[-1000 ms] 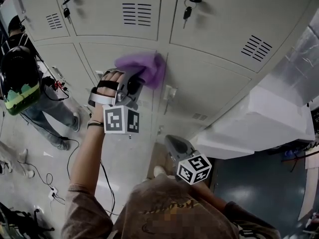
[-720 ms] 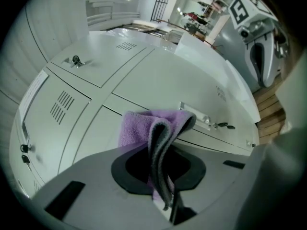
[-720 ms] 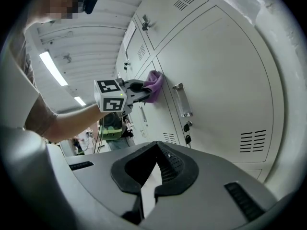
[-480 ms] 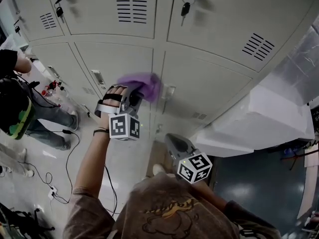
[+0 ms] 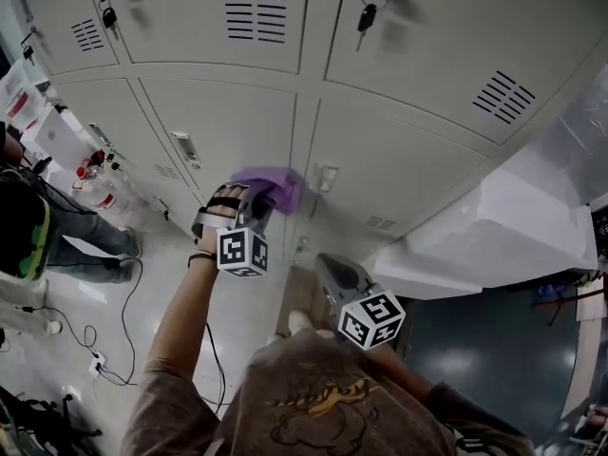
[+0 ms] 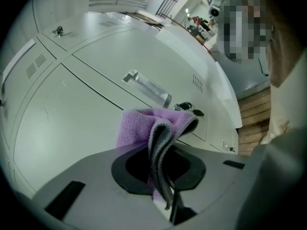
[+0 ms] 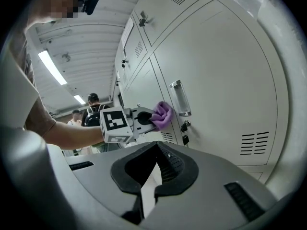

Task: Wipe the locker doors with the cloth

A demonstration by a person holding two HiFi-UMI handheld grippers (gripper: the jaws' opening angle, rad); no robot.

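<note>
Left gripper (image 5: 256, 200) is clamped shut on a fuzzy purple cloth (image 5: 274, 185). In the left gripper view you can see the fold of it pinched between the jaws, with the rest bunched out past the tips. The cloth is up against the pale cream metal locker doors (image 5: 228, 122), on the lower row, right by the seam between two doors. It's just beside a clear plastic pull handle (image 6: 146, 87) and close to a bunch of dark keys (image 6: 188, 108) hanging from the lock.

Right gripper (image 5: 330, 264) hangs lower down and closer to the person's body, well apart from the cloth. Its jaws are pretty much closed, with only a thin sliver of light between them and nothing in there. It's aimed at the lockers and touches none of them. From its view the left gripper, cloth and handle line up across one door.
</note>
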